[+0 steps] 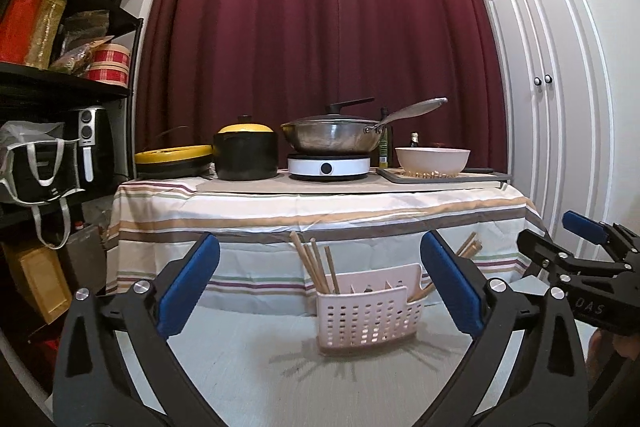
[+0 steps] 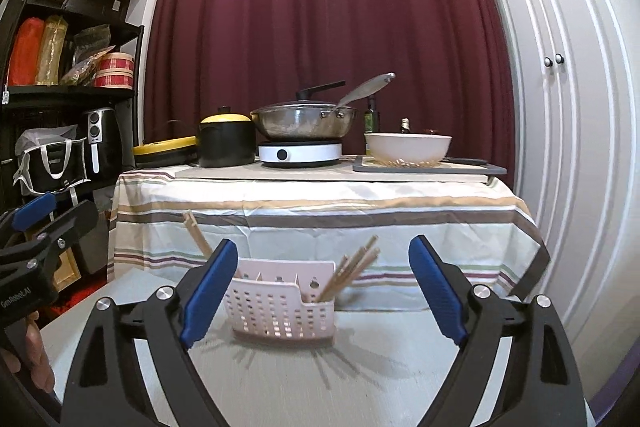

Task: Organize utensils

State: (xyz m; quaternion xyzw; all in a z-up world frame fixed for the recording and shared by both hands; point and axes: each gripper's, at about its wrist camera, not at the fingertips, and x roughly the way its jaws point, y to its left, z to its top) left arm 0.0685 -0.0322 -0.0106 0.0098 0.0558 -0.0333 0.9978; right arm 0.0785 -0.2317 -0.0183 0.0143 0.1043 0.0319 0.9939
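Note:
A pink perforated utensil holder [image 1: 370, 317] stands on a pale table [image 1: 248, 379]; it also shows in the right wrist view [image 2: 282, 309]. Wooden chopsticks [image 1: 316, 265] lean out of its left end, and more chopsticks [image 1: 470, 247] lean out at its right, partly hidden by a finger. In the right wrist view, chopsticks [image 2: 352, 269] stand in the holder's right end and others [image 2: 197, 233] at its left. My left gripper [image 1: 320, 281] is open and empty, just in front of the holder. My right gripper [image 2: 322, 285] is open and empty, likewise in front of it.
Behind stands a table with a striped cloth [image 1: 320, 211], carrying a black pot with yellow lid [image 1: 245, 149], a wok [image 1: 336, 137] on a white cooker [image 1: 328, 167], and a white bowl [image 1: 432, 158]. Black shelves [image 1: 60, 87] stand left; white cupboard doors [image 1: 560, 87] right.

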